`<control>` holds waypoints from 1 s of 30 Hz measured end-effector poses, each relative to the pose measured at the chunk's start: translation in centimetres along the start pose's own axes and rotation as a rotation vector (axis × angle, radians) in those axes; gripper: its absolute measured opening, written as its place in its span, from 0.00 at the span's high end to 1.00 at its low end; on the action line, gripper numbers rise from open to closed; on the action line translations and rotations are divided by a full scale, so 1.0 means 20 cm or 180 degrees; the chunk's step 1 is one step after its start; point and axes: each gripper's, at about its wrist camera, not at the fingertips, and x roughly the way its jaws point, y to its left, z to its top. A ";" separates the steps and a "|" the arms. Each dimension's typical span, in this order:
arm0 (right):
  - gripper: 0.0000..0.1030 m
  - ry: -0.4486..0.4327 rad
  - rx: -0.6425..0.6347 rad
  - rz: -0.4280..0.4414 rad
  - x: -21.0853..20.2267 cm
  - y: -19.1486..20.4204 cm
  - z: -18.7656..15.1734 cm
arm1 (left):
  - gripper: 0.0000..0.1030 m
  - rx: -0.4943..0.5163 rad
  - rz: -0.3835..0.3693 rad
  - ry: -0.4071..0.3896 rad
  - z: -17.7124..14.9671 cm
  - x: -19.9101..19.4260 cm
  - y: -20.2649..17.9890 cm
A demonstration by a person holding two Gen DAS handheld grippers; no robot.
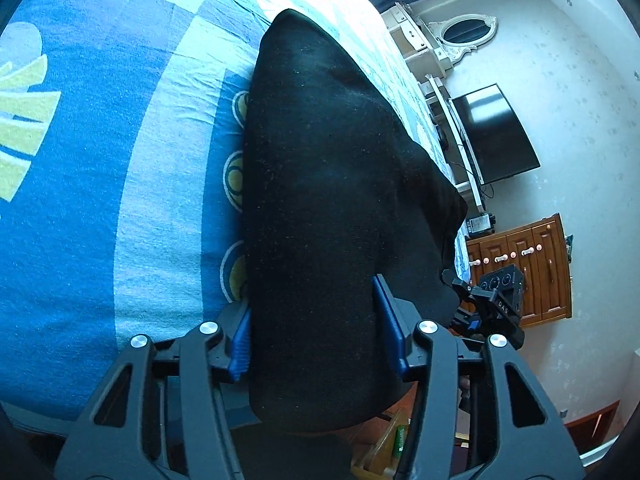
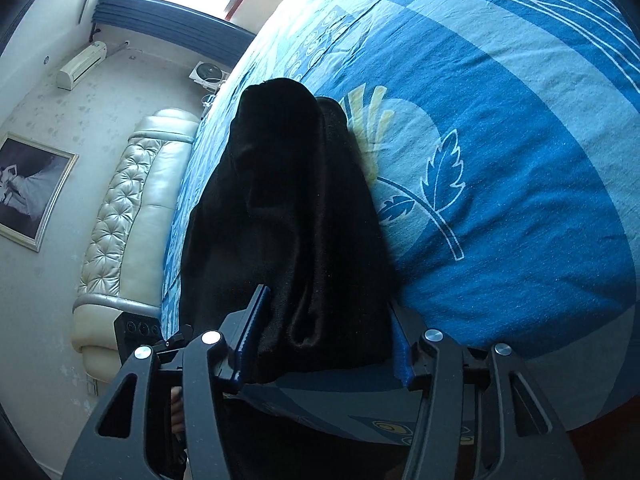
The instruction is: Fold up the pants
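Both jaws pinch black pants (image 1: 336,184): the left gripper (image 1: 316,328) squeezes a thick fold of the fuzzy knit between blue ribbed pads (image 1: 240,340), and the right gripper (image 2: 324,340) clamps a bunched, draped edge the same way. Each tool angles downward over the bed. From the grips, the dark cloth stretches away across a blue bedsheet (image 1: 100,200) printed with pale leaves. Beyond stand a tufted cream headboard (image 2: 120,216), a television (image 1: 496,132) and a wooden cabinet (image 1: 528,264).

Blue bedspread (image 1: 120,200) (leaf print), TV (image 1: 496,132), oval mirror (image 1: 466,32), wood cabinet (image 1: 532,272); headboard (image 2: 132,216), framed picture (image 2: 28,184), AC unit (image 2: 82,65).
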 end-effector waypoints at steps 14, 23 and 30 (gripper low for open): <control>0.55 0.0136 -0.0155 0.0112 0.16 0.16 -0.07 | 0.66 0.0249 0.0501 -0.0245 0.00 -0.24 0.01; 0.55 0.0461 -0.0367 0.0285 0.45 0.39 -0.19 | 0.65 0.0104 0.0705 -0.0405 -0.05 -0.54 0.22; 0.55 0.0476 -0.0345 0.0309 0.49 0.43 -0.23 | 0.63 0.0056 0.0679 -0.0455 -0.07 -0.59 0.27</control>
